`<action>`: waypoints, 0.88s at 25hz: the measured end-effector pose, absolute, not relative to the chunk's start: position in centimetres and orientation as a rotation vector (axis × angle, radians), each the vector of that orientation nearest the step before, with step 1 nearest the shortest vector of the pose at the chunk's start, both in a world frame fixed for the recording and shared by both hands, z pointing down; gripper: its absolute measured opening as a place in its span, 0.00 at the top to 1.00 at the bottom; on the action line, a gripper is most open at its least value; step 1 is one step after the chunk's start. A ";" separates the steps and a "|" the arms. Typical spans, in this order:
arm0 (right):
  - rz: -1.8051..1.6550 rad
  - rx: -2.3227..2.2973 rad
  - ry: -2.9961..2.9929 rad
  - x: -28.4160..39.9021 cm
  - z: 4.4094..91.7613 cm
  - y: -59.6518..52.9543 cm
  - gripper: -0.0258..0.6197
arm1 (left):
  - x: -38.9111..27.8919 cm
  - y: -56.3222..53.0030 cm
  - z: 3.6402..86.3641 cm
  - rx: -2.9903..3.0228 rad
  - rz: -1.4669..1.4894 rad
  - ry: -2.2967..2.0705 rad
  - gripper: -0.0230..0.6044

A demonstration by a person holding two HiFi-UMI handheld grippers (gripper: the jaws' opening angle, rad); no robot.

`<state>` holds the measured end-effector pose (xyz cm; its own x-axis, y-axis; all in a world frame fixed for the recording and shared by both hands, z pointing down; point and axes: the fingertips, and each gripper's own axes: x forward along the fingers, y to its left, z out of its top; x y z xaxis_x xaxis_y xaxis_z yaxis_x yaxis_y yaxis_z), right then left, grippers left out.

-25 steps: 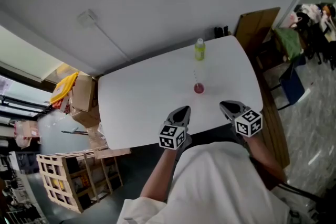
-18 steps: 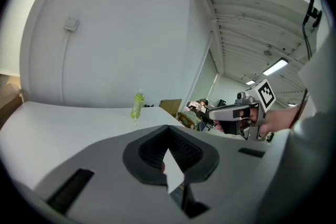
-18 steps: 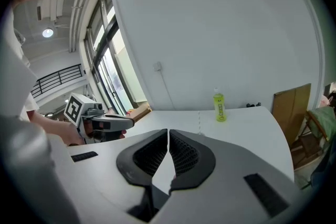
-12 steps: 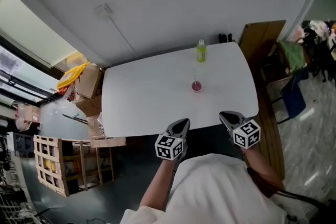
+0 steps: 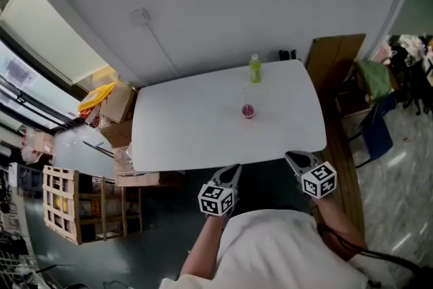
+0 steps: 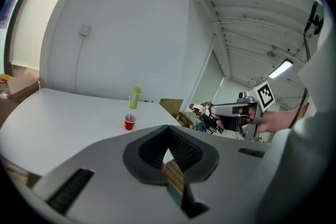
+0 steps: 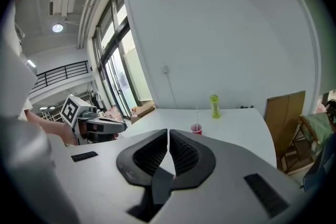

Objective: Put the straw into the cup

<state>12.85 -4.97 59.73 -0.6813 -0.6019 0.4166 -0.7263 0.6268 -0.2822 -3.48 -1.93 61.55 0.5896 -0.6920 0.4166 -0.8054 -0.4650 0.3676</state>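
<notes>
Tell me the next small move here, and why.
Probably no reach is needed: just park both grippers. The straw already stands in the red cup on the table, and the left gripper and right gripper are both shut, empty, short of the table's near edge.

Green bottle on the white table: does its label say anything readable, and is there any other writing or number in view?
Green plastic bottle: label too small and blurred to read.
Black-and-white marker cubes: square patterns only, no words.
No other readable text.
</notes>
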 end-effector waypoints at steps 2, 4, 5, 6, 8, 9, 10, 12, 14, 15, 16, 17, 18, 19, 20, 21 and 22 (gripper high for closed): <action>0.632 1.065 -2.573 13.0 59.8 -4.3 0.90 | -3.4 -1.4 61.4 2.290 0.289 -1.192 0.96; 0.626 1.060 -2.576 13.0 59.9 -4.0 0.90 | -3.5 -1.2 61.3 2.297 0.297 -1.200 0.96; 0.624 1.062 -2.575 12.9 60.0 -3.9 0.90 | -3.7 -1.2 61.3 2.301 0.304 -1.204 0.96; 0.625 1.065 -2.575 12.7 60.0 -3.8 0.90 | -3.9 -1.1 61.2 2.305 0.313 -1.206 0.96; 0.629 1.073 -2.576 12.2 59.9 -3.7 0.90 | -4.4 -0.9 61.1 2.311 0.331 -1.203 0.96; 0.631 1.077 -2.577 11.9 59.8 -3.7 0.90 | -4.7 -0.9 61.0 2.315 0.338 -1.199 0.96; 0.630 1.082 -2.576 11.6 59.8 -3.7 0.90 | -4.9 -1.0 60.7 2.322 0.344 -1.195 0.96; 0.626 1.097 -2.571 11.3 59.7 -3.9 0.90 | -5.4 -1.2 60.3 2.342 0.354 -1.186 0.96; 0.619 1.124 -2.565 10.8 59.8 -4.1 0.90 | -6.0 -1.5 60.2 2.362 0.371 -1.175 0.96; 0.618 1.137 -2.564 10.5 59.8 -4.0 0.90 | -6.4 -1.5 60.4 2.367 0.381 -1.168 0.96; 0.618 1.148 -2.567 10.1 59.7 -3.8 0.91 | -6.8 -1.4 60.5 2.369 0.388 -1.160 0.96; 0.617 1.158 -2.573 9.8 59.5 -3.7 0.91 | -7.2 -1.5 60.5 2.371 0.390 -1.154 0.96; 0.613 1.168 -2.578 9.5 59.3 -3.7 0.91 | -7.5 -1.5 60.3 2.375 0.388 -1.149 0.96; 0.609 1.176 -2.581 9.4 59.2 -3.7 0.91 | -7.7 -1.6 60.1 2.379 0.383 -1.146 0.96; 0.607 1.183 -2.580 9.4 59.2 -3.7 0.91 | -7.9 -1.7 59.8 2.383 0.376 -1.142 0.96; 0.606 1.190 -2.577 9.3 59.1 -3.7 0.91 | -8.1 -1.7 59.7 2.385 0.370 -1.138 0.96; 0.606 1.198 -2.575 9.2 59.1 -3.7 0.91 | -8.3 -1.7 59.5 2.387 0.365 -1.133 0.96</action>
<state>9.21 -3.74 59.11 -0.6365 -0.6720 0.3785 -0.7703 0.5787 -0.2680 -8.25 -1.72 59.52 0.6234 -0.6558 0.4257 -0.7810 -0.5484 0.2989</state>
